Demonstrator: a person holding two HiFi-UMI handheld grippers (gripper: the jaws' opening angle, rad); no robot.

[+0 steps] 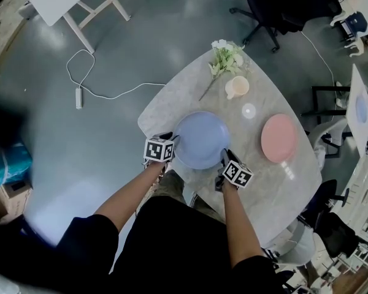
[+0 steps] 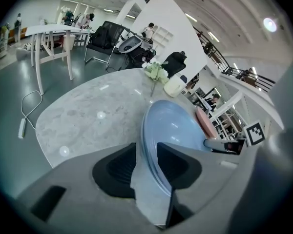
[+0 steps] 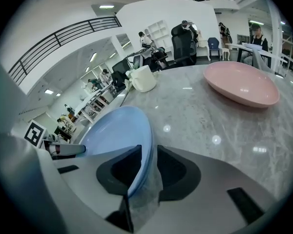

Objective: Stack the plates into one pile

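Head view: we've got the blue plate (image 1: 201, 139) mid-frame on the marble table (image 1: 172, 103), with the pink plate (image 1: 278, 138) well apart to its right. Our left gripper (image 1: 170, 141) is at the blue plate's left rim and our right gripper (image 1: 224, 156) at its lower-right rim.

Left gripper view: jaws apart, rim between them, not pinched.

Right gripper view: same deal, jaws loose around the rim.

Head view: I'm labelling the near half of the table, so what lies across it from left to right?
left gripper → blue plate → right gripper → pink plate
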